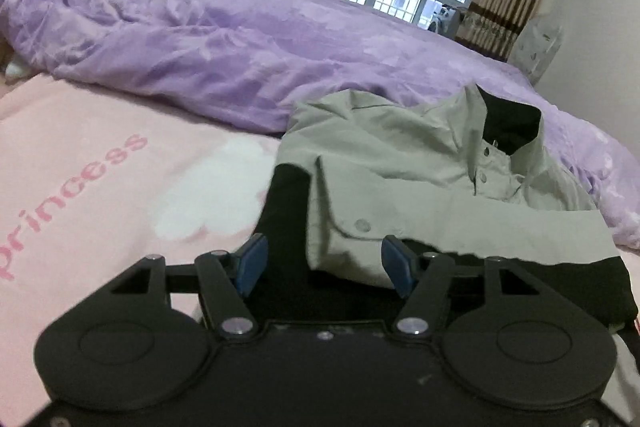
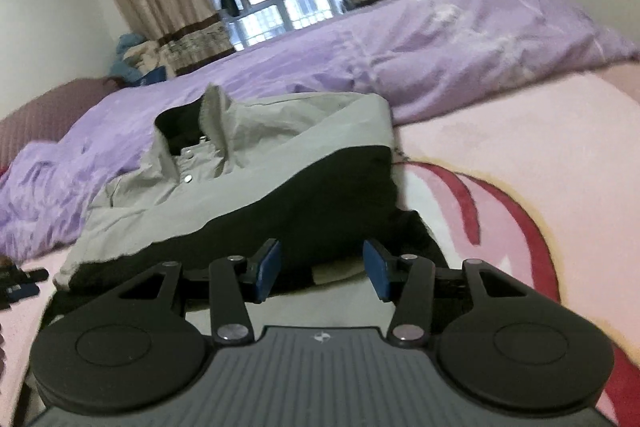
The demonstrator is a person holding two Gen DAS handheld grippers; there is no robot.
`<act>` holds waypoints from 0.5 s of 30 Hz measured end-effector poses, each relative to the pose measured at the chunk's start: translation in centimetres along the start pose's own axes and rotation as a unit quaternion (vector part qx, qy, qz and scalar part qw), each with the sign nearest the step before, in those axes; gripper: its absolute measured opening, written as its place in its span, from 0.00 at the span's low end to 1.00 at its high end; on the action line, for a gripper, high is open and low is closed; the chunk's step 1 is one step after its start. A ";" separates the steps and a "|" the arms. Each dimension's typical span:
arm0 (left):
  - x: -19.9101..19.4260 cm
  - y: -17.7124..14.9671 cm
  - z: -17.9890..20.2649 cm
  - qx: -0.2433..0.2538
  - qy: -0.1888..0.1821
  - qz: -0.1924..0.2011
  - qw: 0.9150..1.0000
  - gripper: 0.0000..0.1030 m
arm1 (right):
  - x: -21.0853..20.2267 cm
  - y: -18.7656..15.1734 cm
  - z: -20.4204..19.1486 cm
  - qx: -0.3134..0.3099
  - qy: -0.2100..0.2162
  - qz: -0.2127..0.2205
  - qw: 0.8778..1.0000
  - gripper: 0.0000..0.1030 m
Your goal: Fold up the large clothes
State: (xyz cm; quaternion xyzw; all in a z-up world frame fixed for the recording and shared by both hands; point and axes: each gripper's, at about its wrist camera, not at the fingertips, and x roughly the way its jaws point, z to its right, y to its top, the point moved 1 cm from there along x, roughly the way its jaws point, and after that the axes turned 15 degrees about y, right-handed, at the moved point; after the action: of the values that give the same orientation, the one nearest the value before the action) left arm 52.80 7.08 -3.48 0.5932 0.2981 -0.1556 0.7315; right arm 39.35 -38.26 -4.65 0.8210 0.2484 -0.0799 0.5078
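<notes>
Left wrist view is showing the left gripper (image 1: pixel 324 267) standing released, its blue pads apart and nothing pinched; a folded corner of the grey-and-black jacket (image 1: pixel 400 163) is lying between them without being pressed. Right wrist view is showing the right gripper (image 2: pixel 320 269) likewise released, pads apart just before the jacket's black lower part (image 2: pixel 320 195). The jacket is resting on the pink bedsheet (image 1: pixel 100 155), near the edge of the bed closest to the grippers, collar (image 1: pixel 508 123) standing up toward the purple duvet (image 1: pixel 200 27) bunched behind it. Sides are appearing already folded inward into a compact block. Judgement: both grippers are sitting at the near hem, probably placed for a lengthwise fold toward the collar.
</notes>
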 end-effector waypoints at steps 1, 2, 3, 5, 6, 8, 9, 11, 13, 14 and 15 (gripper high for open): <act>-0.3 0.1 0.6 -0.001 0.000 0.009 1.000 0.62 | -0.1 0.0 0.2 0.010 0.001 0.002 1.000 0.55; -0.6 0.2 1.1 -0.001 -0.004 0.019 1.000 0.62 | -0.2 0.1 0.4 0.017 0.003 0.005 1.000 0.55; -1.1 0.4 1.6 -0.002 -0.013 0.029 0.999 0.62 | -0.3 0.3 0.4 0.018 0.003 0.009 1.000 0.55; -1.8 0.6 2.9 0.001 -0.043 0.048 0.998 0.62 | -0.2 0.9 -0.1 0.003 0.002 0.018 1.000 0.55; -1.8 0.8 3.7 0.010 -0.060 0.049 0.997 0.63 | 0.0 1.2 -0.4 -0.003 0.001 0.022 1.000 0.55; -1.3 0.8 5.2 0.032 -0.073 0.047 0.996 0.63 | 0.9 1.8 -0.7 -0.006 0.006 0.022 1.000 0.55; -0.8 0.6 5.9 0.044 -0.068 0.043 0.996 0.63 | 1.5 2.0 -0.8 -0.006 0.009 0.022 1.000 0.55; 0.7 0.2 6.7 0.058 -0.057 0.025 0.996 0.63 | 2.8 2.2 -0.6 -0.003 0.005 0.023 1.000 0.55; 2.2 -0.4 6.9 0.060 -0.050 0.001 0.997 0.63 | 4.3 2.1 -0.2 0.000 -0.002 0.016 1.000 0.55; 2.8 -0.7 7.0 0.062 -0.045 -0.008 0.997 0.63 | 4.9 1.9 0.1 0.001 -0.009 0.009 1.000 0.55; 3.4 -1.0 6.8 0.063 -0.039 -0.015 0.997 0.63 | 5.6 1.6 0.5 0.005 -0.019 0.001 1.000 0.55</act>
State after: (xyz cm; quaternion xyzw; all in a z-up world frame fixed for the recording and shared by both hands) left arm 56.56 0.73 -5.57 0.6267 0.2677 -0.2081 0.7016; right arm 45.07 -37.48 -5.73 0.8220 0.2377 -0.0967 0.5084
